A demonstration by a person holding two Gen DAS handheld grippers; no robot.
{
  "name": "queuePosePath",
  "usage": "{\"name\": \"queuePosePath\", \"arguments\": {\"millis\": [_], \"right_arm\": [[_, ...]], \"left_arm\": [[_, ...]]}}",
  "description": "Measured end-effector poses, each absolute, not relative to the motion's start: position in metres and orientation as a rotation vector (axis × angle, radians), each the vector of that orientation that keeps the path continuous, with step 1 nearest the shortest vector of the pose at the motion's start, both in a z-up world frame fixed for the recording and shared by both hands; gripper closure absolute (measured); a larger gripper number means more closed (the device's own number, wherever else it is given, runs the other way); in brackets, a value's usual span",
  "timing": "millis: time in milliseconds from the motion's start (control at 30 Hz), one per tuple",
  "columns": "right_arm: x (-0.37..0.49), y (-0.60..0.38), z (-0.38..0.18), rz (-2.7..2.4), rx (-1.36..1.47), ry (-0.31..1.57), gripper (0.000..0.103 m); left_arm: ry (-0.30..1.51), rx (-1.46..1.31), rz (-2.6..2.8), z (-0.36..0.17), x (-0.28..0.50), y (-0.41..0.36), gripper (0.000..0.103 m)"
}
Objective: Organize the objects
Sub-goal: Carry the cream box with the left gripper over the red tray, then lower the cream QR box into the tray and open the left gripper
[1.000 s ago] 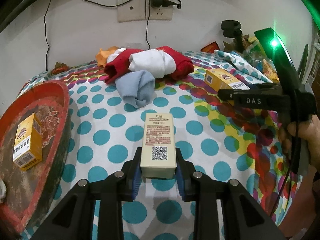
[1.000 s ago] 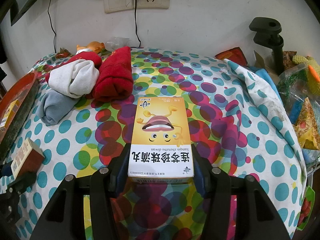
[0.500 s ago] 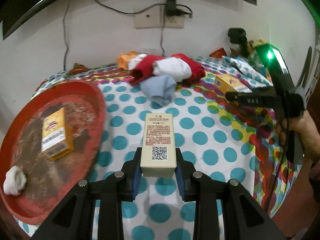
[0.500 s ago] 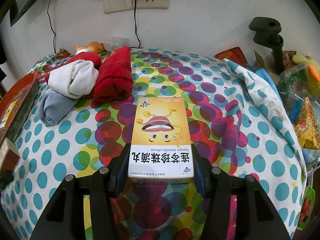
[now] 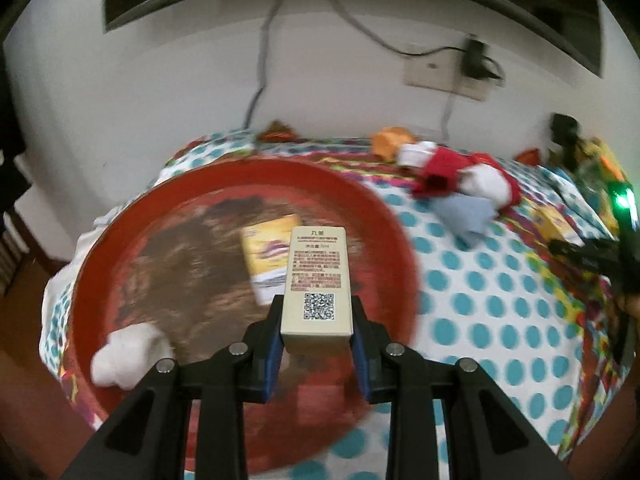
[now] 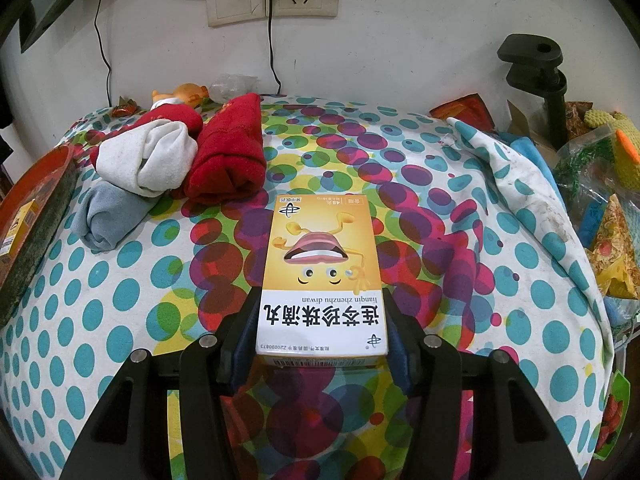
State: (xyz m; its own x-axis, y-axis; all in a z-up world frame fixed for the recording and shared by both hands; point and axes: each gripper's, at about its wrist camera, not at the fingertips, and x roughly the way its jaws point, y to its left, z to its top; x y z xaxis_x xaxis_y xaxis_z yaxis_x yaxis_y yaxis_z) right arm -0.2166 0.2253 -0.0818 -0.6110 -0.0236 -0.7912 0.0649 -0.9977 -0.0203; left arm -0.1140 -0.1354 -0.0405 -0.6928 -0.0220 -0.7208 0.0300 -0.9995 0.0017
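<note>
Beige box (image 5: 317, 280) sits clamped in your left tongs (image 5: 316, 344), QR code up, held over the red tray (image 5: 132, 216). In the tray: 1 yellow box (image 5: 266, 258), partly behind the beige one, and a white wad (image 5: 128, 354) near the front rim. Left view is motion-blurred. Your right tongs (image 6: 322, 340) grip the yellow medicine box (image 6: 322, 276) above the polka-dot desk (image 6: 120, 300); rolled socks (image 6: 176, 164) lie at back left.
</note>
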Motion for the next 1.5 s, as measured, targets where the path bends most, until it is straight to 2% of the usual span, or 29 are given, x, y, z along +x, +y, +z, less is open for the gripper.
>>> {"name": "queuePosePath", "arguments": {"millis": [767, 1067, 1200, 1333, 1500], "right_arm": [[-0.217, 0.226, -0.081, -2.776, 1.361, 0.071, 0.051], [-0.217, 0.225, -0.081, -2.777, 1.362, 0.072, 0.051], [-0.217, 0.225, -0.081, -2.777, 1.362, 0.073, 0.051], [-0.217, 0.225, -0.081, -2.776, 1.362, 0.073, 0.051], [-0.217, 0.225, -0.081, -2.783, 1.364, 0.070, 0.051]], "left_arm": [[0.184, 1.307, -2.535, -0.059, -0.188, -0.269, 0.073], [0.201, 1.358, -2.501, -0.066, -0.194, -0.276, 0.073], [0.243, 1.388, -2.492, -0.070, -0.191, -0.278, 0.064], [0.269, 1.389, -2.509, -0.071, -0.183, -0.279, 0.063], [0.218, 1.284, -2.548, -0.058, -0.154, -0.265, 0.063]]}}
